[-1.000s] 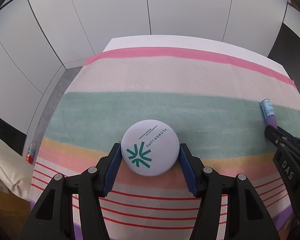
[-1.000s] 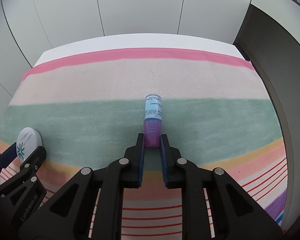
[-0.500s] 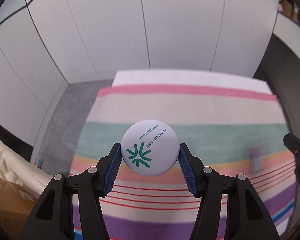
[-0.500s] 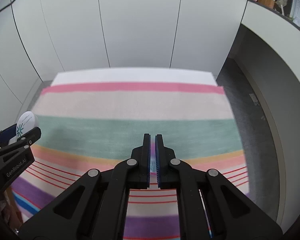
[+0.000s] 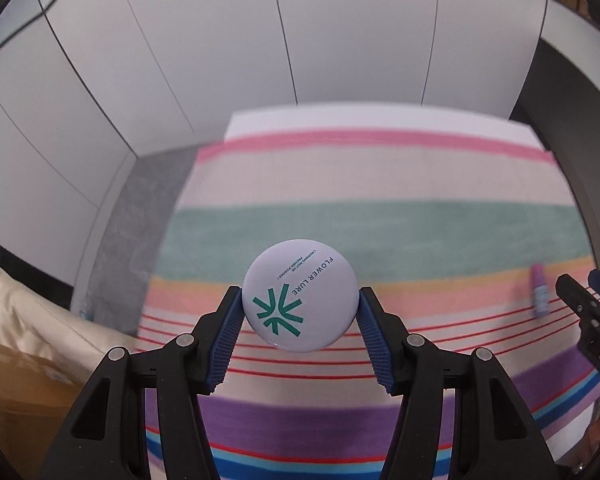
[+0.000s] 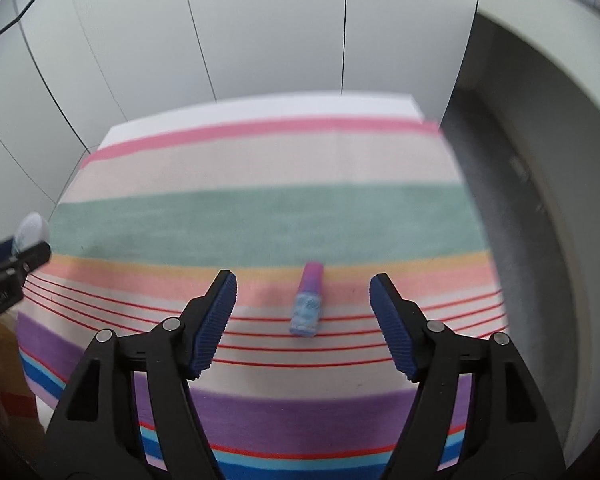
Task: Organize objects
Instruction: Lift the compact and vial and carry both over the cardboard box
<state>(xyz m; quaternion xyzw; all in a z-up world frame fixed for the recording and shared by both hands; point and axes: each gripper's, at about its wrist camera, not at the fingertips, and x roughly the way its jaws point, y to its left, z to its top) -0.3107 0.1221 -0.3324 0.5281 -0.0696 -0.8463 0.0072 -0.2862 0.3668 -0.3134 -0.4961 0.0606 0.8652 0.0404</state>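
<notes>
Items: one compact, one small bottle, both over striped cloth.
I hold the white round compact (image 5: 300, 295) pinched in my left gripper (image 5: 300, 334), raised above the counter (image 6: 260, 160); the purple-capped bottle (image 6: 308, 306) lies flat on the red-lined stripes; my right gripper (image 6: 304, 326) is opening, pads clear of the bottle.

From my feed I see a table (image 5: 380, 126) covered by a striped cloth (image 6: 260, 220) with pink, cream, green, orange, red, purple and blue bands. Behind it stands a wall of pale panels (image 5: 340, 32) with thin dark seams. Grey floor (image 5: 148, 200) shows to the left, a dark recess (image 6: 500, 200) to the right.
</notes>
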